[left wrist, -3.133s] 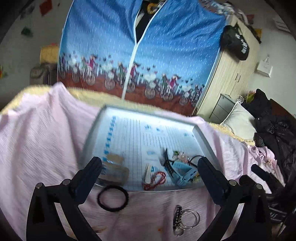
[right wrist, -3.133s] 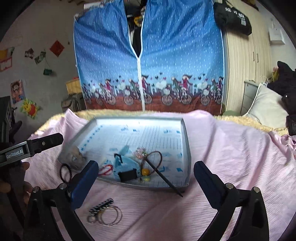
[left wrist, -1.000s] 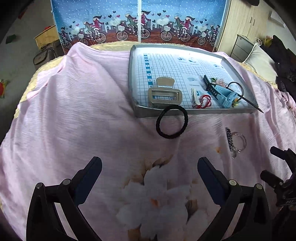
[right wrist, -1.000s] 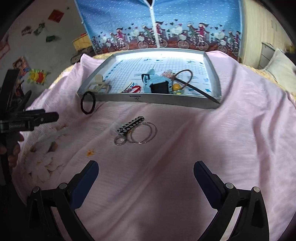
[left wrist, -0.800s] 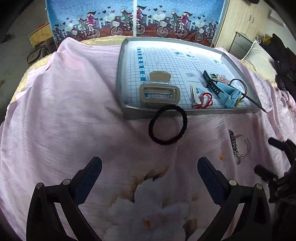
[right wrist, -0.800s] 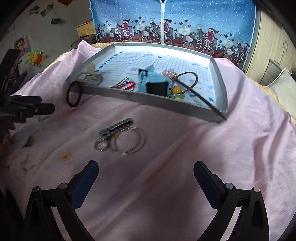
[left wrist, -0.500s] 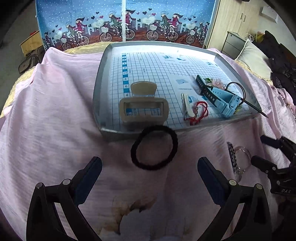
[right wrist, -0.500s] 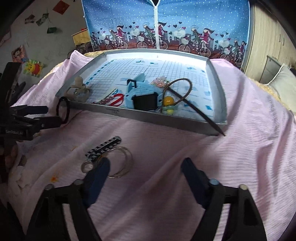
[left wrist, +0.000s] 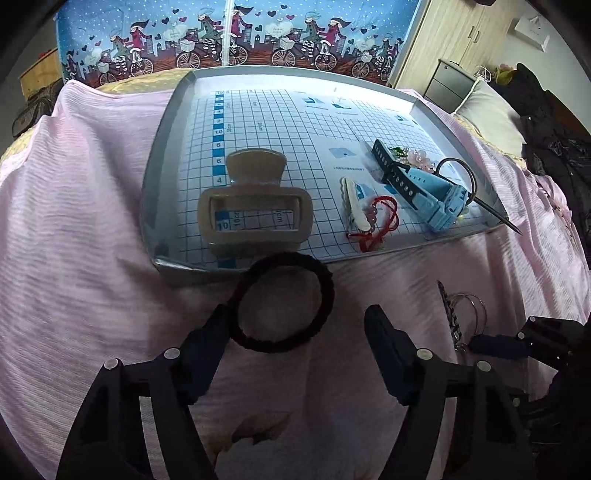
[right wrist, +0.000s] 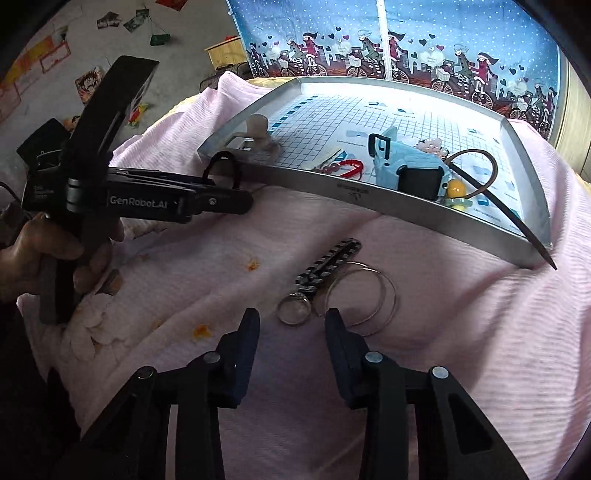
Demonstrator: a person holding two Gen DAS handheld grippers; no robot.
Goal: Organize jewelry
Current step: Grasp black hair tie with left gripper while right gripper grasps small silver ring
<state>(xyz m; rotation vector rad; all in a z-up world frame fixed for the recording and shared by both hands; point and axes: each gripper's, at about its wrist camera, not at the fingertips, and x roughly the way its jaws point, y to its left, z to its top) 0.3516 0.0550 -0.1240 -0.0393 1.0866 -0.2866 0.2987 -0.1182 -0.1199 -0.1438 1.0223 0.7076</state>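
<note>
A black hair tie point(left wrist: 327, 291) lies on the pink cover against the front rim of the silver grid tray point(left wrist: 166, 147). My left gripper point(left wrist: 295, 332) is open and low over it. Its left finger overlaps the tie's left edge; the right finger stands clear. A beaded strip point(right wrist: 332, 262) with two large metal rings point(right wrist: 384, 295) and a small ring point(right wrist: 293, 312) lies on the cover. My right gripper point(right wrist: 293, 326) is open with a narrow gap, its tips just short of the small ring. The tray holds a beige hair claw point(left wrist: 255, 214), a red cord bracelet point(left wrist: 384, 214) and a blue watch point(left wrist: 436, 199).
A dark hair stick point(right wrist: 517, 236) juts over the tray's front right corner point(right wrist: 532, 254). A hand point(right wrist: 48, 258) holds the left gripper point(right wrist: 236, 201) at the left. A blue curtain point(left wrist: 229, 33) hangs behind, with a wardrobe point(left wrist: 461, 33), a pillow point(left wrist: 491, 110) and dark clothes point(left wrist: 554, 140) to the right.
Both grippers have come down and forward onto the cover. The left one has narrowed around the hair tie, and the right one has narrowed much more in front of the small ring.
</note>
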